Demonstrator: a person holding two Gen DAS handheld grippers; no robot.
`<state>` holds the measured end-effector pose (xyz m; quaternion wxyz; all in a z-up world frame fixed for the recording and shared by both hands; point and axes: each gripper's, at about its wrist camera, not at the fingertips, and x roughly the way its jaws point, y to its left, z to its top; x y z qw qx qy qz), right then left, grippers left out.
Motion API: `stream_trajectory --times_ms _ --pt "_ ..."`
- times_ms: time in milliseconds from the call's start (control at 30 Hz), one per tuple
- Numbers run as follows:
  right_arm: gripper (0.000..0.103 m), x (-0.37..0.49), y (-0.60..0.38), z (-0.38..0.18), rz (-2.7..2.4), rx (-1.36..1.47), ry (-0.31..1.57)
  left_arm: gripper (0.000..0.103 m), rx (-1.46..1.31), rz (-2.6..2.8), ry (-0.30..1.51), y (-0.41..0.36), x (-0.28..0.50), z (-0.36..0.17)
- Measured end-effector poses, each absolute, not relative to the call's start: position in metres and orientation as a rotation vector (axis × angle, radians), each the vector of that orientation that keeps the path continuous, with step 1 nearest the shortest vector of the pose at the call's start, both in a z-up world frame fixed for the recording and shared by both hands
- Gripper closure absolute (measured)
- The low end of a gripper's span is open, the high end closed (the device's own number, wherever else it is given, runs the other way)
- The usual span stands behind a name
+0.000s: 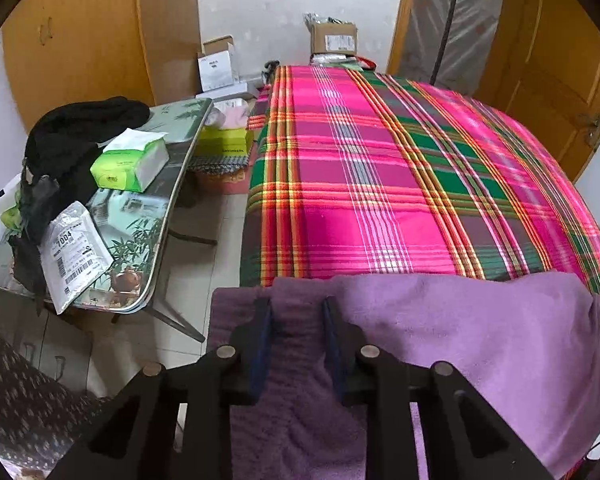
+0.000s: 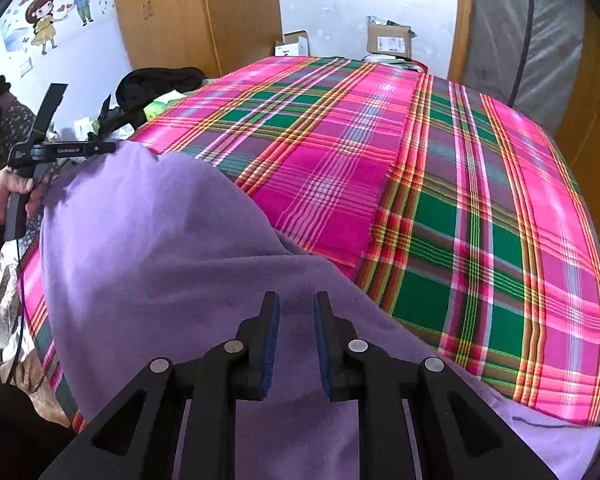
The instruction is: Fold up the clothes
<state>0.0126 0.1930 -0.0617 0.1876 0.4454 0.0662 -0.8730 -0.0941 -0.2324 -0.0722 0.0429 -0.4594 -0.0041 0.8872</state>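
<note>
Wooden wardrobe doors (image 1: 76, 28) and a pale wall back the room, and a bed under a pink, green and red plaid cover (image 1: 380, 184) fills the area ahead of both sets of jaws. Left of the left gripper (image 1: 298, 312), a glass-topped side table (image 1: 156, 216) with a bamboo print carries a black garment (image 1: 80, 128), a green tissue pack (image 1: 130, 160) and a white mailer bag (image 1: 74, 252). A purple fleece garment (image 1: 480, 344) lies across the near edge of the plaid cover and drapes toward the camera. The left gripper's jaws stand partly apart with a raised fold of this fleece filling the space between the blue pads; whether the pads press the fabric cannot be told. In the right wrist view the left gripper (image 2: 110, 147) appears at the far left, held by a hand (image 2: 8, 192), its tip meeting the far-left edge of the fleece. The right gripper (image 2: 296, 312) sits over the near part of the same garment, which spreads from between its jaws out to the left. Its jaws stand slightly apart with fleece visible in the gap; a firm clamp cannot be confirmed. Plaid cover lies bare ahead and right of these jaws.
</note>
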Motion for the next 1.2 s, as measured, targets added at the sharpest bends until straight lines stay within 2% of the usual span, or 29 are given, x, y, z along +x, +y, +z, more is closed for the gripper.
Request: stream_trajectory --times_ms 367,600,833,900,1033,1200 --pt "0.085 0.010 0.210 -0.061 -2.497 1.266 0.140 0.079 -1.360 2.786 -0.175 -0.263 -0.087 -0.073" --pt "0.085 0.008 0.228 -0.061 -2.506 1.273 0.021 0.074 -1.321 2.817 -0.168 -0.261 -0.073 -0.051" --pt "0.085 -0.005 0.190 -0.067 -2.420 1.260 0.137 0.073 -1.246 2.907 -0.058 -0.247 -0.061 -0.030" --pt "0.090 -0.014 0.197 -0.072 -2.451 1.287 0.109 0.073 -1.295 2.888 -0.092 -0.252 -0.067 -0.035" --pt "0.084 -0.011 0.226 -0.059 -2.597 1.282 0.068 0.072 -1.321 2.884 -0.072 -0.250 -0.065 -0.037" --pt "0.084 0.017 0.254 -0.057 -2.593 1.277 -0.012 0.072 -1.310 2.947 -0.052 -0.250 -0.063 -0.032"
